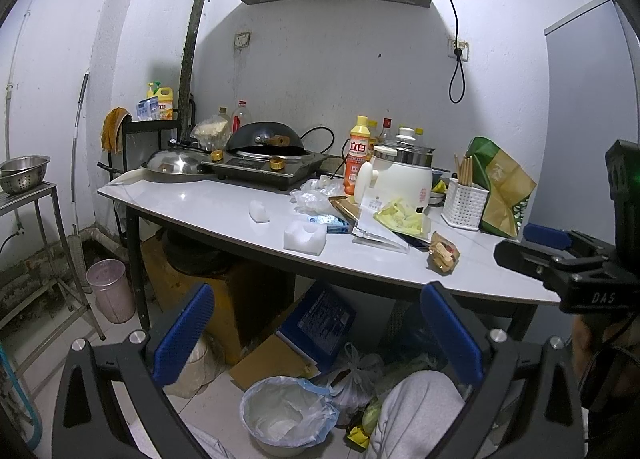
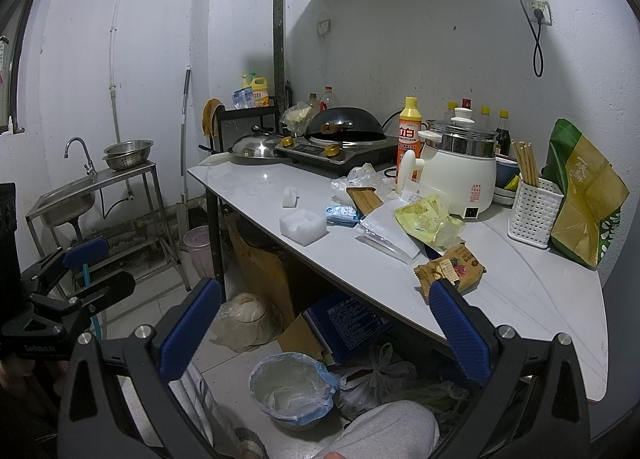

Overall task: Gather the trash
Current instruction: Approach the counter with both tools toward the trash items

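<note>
A: Where is the trash?

B: On the table [image 2: 520,291]. A brown snack wrapper [image 2: 450,267] lies at the front edge. Behind it are a yellow wrapper [image 2: 428,221] and a clear plastic bag [image 2: 390,237]. A white foam piece [image 2: 303,225] sits near the front edge too, farther left.

A: Where is the bin?

B: The trash bin [image 2: 294,389] with a blue liner stands on the floor, under the table's front edge.

A: Are the grippers holding anything?

B: No. The left gripper [image 1: 316,335] and the right gripper [image 2: 324,327] both have their jaws spread wide, with nothing between them. Both hang in front of the table, above the bin.
</note>
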`<action>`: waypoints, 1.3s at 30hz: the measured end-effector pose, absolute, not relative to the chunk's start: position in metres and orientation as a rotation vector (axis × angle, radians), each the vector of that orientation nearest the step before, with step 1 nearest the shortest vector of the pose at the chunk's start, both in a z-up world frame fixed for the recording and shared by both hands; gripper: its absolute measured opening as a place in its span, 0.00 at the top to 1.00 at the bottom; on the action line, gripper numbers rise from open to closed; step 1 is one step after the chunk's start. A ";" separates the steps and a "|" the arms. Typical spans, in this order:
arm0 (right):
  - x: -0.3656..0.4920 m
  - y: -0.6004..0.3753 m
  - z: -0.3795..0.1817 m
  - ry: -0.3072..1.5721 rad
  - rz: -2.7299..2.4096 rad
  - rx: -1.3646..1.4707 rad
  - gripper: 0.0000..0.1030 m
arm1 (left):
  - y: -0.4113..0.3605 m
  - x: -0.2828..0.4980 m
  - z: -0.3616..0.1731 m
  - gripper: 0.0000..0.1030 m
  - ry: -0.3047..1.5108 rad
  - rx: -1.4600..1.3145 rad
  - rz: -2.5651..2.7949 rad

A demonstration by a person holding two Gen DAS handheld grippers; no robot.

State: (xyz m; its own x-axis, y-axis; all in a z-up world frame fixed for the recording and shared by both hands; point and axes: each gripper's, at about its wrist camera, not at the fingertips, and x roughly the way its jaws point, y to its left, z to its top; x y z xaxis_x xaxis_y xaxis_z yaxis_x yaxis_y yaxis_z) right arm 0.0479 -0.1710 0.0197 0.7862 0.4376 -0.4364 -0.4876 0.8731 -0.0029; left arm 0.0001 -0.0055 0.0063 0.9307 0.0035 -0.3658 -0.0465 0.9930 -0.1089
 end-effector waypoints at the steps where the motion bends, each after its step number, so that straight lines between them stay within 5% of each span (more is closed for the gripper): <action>1: 0.048 -0.171 0.020 0.441 0.499 -0.118 0.00 | -0.005 0.000 0.006 0.00 0.373 -0.117 0.026; 19: 0.052 -0.173 0.022 0.450 0.502 -0.113 0.00 | -0.009 0.016 0.024 0.00 0.377 -0.125 -0.007; 39: 0.179 -0.218 0.010 0.554 0.363 -0.024 0.00 | 0.004 0.156 0.013 0.00 0.561 -0.043 0.007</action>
State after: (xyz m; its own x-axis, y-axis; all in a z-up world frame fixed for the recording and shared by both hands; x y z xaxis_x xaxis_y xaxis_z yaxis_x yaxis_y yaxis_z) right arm 0.1786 -0.2181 0.0100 0.7888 0.3303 -0.5183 -0.3433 0.9363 0.0742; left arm 0.1558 0.0040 0.0130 0.8465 -0.0052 -0.5323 -0.0184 0.9991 -0.0389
